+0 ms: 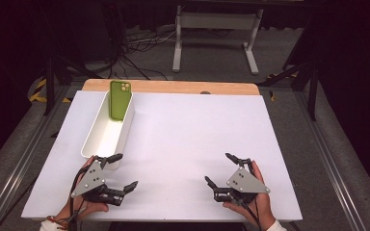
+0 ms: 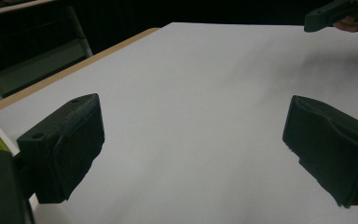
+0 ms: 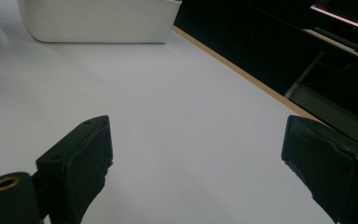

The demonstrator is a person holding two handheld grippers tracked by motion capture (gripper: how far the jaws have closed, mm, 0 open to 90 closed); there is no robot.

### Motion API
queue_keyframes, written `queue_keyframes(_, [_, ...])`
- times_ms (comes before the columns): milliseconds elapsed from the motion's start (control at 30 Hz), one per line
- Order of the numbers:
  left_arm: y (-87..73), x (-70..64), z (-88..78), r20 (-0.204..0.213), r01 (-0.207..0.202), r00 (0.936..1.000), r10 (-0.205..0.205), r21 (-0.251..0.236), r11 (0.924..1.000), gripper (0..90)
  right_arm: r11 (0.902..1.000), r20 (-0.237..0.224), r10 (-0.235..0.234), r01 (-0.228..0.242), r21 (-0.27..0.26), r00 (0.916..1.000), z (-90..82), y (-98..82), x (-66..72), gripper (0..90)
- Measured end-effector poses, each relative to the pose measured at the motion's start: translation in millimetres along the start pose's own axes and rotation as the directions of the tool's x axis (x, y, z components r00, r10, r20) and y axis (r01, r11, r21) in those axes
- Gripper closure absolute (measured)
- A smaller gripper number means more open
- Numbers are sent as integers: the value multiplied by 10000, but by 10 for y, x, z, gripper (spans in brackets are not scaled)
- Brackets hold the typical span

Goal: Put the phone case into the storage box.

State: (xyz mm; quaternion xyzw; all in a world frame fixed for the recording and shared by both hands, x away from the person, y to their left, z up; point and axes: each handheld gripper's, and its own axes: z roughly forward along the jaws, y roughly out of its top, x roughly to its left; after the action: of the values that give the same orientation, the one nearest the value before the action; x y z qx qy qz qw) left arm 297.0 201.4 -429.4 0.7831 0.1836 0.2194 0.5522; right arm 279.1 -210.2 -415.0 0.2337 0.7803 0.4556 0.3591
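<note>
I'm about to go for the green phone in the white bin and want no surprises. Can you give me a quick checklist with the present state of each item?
1. Left gripper open: ok, jaws spread wide with nothing between them.
2. Right gripper open: ok, jaws apart and empty.
3. Green phone reachable: ok, it leans against the far end wall of the white bin, top edge above the rim.
4. Path to the phone: ok, the left gripper sits at the bin's near end and the bin's inside looks bare on the way.
5. Bin steady: cannot tell, nothing holds it.
6. Table between the grippers: ok, bare white surface.
</note>
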Motion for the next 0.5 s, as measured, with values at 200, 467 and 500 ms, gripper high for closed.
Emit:
queue_keyframes(200, [-2, 4, 4, -24, -28, 10000, 28, 0, 10000, 64, 10000, 1, -48, 48, -25, 10000, 0, 6, 2, 96])
queue_keyframes(467, [-3, 6, 15, -28, -11, 10000, 11, 39, 10000, 69, 10000, -13, -39, 39, -4, 10000, 3, -4, -8, 96])
queue_keyframes(500, [-1, 9, 14, -9, -6, 10000, 6, 88, 10000, 69, 10000, -16, -38, 38, -6, 10000, 2, -4, -7, 96])
